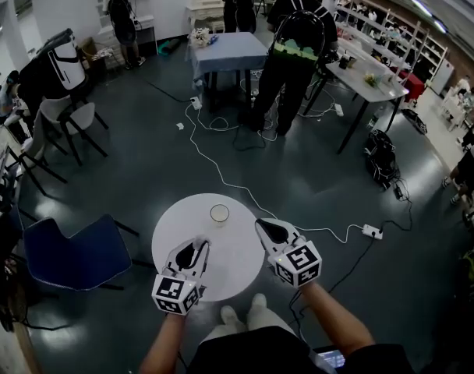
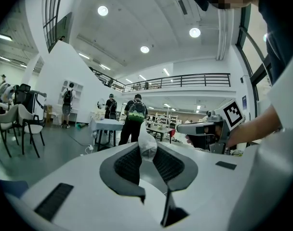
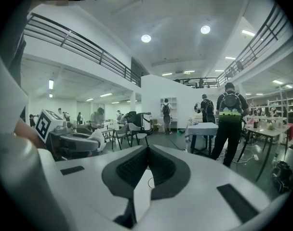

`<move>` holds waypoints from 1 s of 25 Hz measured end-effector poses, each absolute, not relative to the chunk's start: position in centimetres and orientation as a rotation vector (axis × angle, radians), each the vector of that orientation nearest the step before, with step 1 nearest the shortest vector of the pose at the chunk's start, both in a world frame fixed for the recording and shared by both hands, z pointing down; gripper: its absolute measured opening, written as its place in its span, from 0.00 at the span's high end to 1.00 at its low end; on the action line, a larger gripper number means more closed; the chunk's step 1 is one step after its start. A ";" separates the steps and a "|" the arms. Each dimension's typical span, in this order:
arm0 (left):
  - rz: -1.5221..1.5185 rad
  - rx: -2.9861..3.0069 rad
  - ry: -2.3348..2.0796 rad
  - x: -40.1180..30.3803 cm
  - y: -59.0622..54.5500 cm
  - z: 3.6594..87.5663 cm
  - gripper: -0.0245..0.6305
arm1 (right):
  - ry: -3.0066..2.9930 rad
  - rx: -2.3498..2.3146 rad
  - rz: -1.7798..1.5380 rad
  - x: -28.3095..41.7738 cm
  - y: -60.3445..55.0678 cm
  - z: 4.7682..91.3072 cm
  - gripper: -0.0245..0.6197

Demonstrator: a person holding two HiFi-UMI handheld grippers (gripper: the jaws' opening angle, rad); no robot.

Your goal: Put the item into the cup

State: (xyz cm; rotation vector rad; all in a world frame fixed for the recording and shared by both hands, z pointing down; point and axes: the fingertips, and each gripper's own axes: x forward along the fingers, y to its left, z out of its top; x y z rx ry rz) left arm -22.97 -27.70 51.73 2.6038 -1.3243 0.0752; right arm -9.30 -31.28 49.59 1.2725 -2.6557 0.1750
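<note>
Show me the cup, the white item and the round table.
cup [image 1: 219, 213], head view, its open top.
white item [image 2: 148, 148], left gripper view, its rounded upper end.
round table [image 1: 233, 267], head view, bare top.

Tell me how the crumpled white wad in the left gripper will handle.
The crumpled white wad, pinched in the left gripper, looks soft and light: it bulges above the jaws, so it probably squashes rather than slips. Being light, it may cling or drift instead of dropping into the pale cup.
</note>
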 end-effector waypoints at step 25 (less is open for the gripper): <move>0.244 2.539 -1.322 -18.3 -38.9 57.9 0.84 | -2.633 1.217 0.321 -4.3 -41.1 56.0 0.94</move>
